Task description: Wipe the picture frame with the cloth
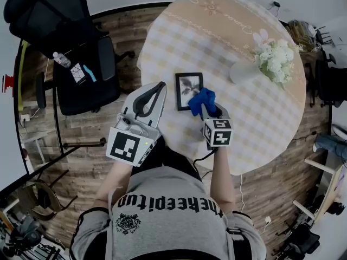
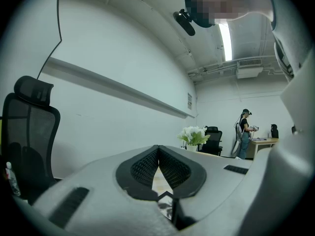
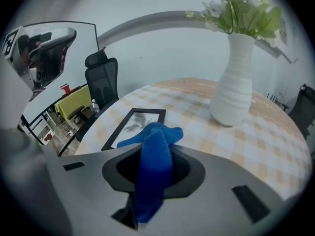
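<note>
A small black picture frame (image 1: 188, 90) lies flat on the checked round table (image 1: 238, 58); the right gripper view shows this frame (image 3: 134, 127) just ahead. My right gripper (image 1: 209, 110) is shut on a blue cloth (image 1: 201, 100), which hangs over the frame's right edge. That cloth (image 3: 153, 166) bunches between the jaws. My left gripper (image 1: 157, 89) is raised at the table's left edge, left of the frame, shut with nothing in it. A corner of the frame (image 2: 166, 205) peeks under its tips (image 2: 158, 154).
A white vase of white flowers (image 1: 271, 61) stands at the table's right; it is close by in the right gripper view (image 3: 236, 82). A black office chair (image 1: 81, 64) with small items sits to the left. A person (image 2: 243, 139) stands far off.
</note>
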The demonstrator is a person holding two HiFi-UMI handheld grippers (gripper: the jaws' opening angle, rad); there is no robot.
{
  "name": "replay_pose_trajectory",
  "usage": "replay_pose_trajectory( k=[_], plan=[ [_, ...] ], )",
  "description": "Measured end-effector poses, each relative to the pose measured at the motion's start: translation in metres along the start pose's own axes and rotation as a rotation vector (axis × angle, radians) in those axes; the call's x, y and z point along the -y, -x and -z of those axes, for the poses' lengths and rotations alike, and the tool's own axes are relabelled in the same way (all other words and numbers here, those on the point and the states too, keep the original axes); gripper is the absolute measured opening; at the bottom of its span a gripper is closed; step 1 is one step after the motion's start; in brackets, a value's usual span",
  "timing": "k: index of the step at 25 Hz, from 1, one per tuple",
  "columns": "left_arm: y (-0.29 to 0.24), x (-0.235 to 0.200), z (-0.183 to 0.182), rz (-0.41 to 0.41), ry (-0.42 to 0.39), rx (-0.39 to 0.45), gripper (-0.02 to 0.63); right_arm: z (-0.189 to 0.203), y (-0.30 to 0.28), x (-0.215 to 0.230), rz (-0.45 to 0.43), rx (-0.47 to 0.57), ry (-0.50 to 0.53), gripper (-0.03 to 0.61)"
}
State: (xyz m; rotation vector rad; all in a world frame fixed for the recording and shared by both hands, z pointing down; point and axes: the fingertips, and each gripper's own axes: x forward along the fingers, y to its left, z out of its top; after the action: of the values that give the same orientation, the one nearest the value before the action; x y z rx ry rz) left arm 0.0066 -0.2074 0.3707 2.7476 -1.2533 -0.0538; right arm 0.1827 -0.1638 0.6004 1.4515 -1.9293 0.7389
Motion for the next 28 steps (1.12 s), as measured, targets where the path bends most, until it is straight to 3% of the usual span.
replay_pose_trajectory(
  k=[4, 7, 28],
  plan=[
    [0.003, 0.005, 0.000, -0.007, 0.017, -0.019, 0.017, -0.002, -0.002, -0.001, 0.002, 0.011, 0.017, 0.094],
    [0.005, 0.010, -0.004, -0.001, -0.015, 0.002, 0.017, -0.006, 0.004, -0.003, 0.002, 0.042, 0.012, 0.094],
    [0.033, 0.083, -0.028, 0.030, -0.089, 0.064, 0.017, -0.077, 0.130, -0.024, -0.061, 0.430, 0.015, 0.095]
  ],
)
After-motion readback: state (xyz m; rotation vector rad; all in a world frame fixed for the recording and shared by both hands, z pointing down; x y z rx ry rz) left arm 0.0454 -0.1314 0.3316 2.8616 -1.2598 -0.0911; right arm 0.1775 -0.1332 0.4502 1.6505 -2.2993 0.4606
